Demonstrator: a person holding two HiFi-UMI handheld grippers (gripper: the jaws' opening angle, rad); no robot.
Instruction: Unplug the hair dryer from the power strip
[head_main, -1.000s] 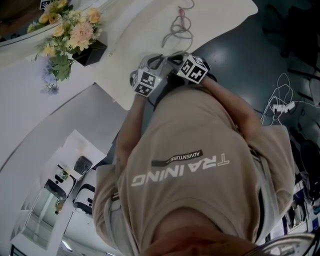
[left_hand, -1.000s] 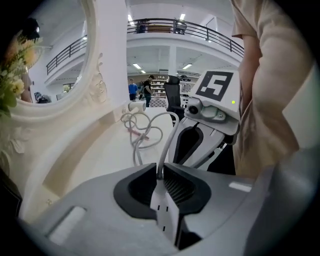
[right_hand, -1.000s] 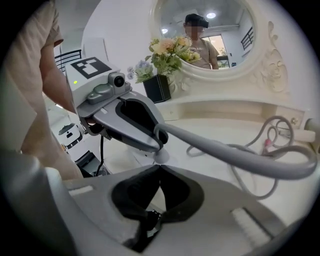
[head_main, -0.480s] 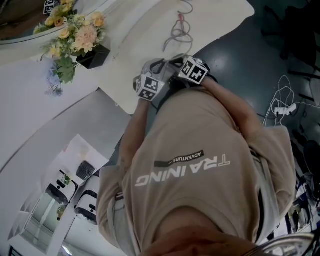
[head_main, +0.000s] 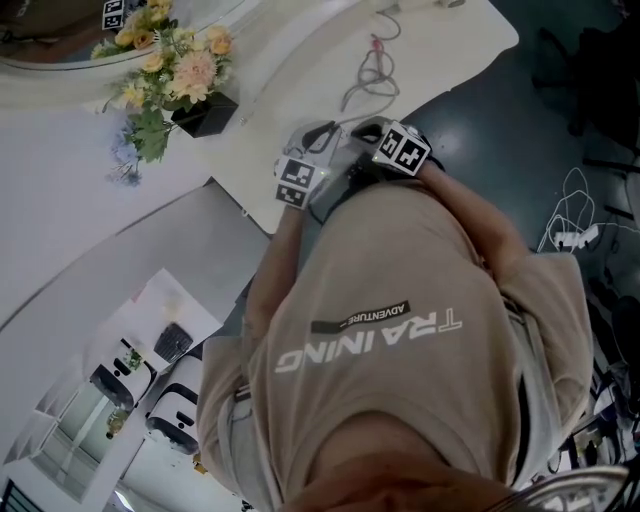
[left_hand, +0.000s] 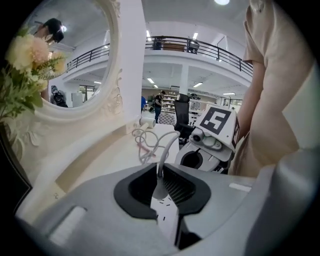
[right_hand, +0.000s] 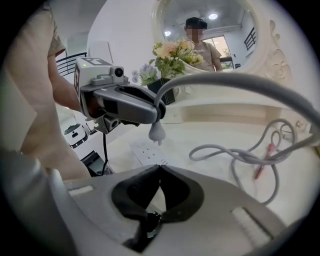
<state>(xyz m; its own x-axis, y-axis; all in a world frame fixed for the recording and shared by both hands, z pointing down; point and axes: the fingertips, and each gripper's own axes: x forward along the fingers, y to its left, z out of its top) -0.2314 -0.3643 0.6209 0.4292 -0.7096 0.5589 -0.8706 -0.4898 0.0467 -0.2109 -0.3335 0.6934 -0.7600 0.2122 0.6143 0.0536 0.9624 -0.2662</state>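
Note:
My left gripper (right_hand: 159, 114) is shut on the grey cable just above its grey plug (right_hand: 156, 131). The plug hangs with its prongs bare, a little above the white power strip (right_hand: 148, 150) lying on the cream table (right_hand: 215, 135). In the left gripper view the plug (left_hand: 160, 189) sits between the jaws, with the strip (left_hand: 168, 220) right below. My right gripper (right_hand: 161, 166) is shut, its tips meeting at the strip's near end; I cannot tell whether they touch it. The grey cable (head_main: 368, 75) loops across the table. No hair dryer shows plainly.
A black vase of flowers (head_main: 175, 75) stands at the table's left, beside an oval mirror (left_hand: 65, 60). The person's torso (head_main: 400, 320) fills the head view and hides the table's near edge. More cables and a strip (head_main: 570, 238) lie on the dark floor at right.
The head view has shifted a little. Both grippers stay close together at the table's edge, with no visible change of grip.

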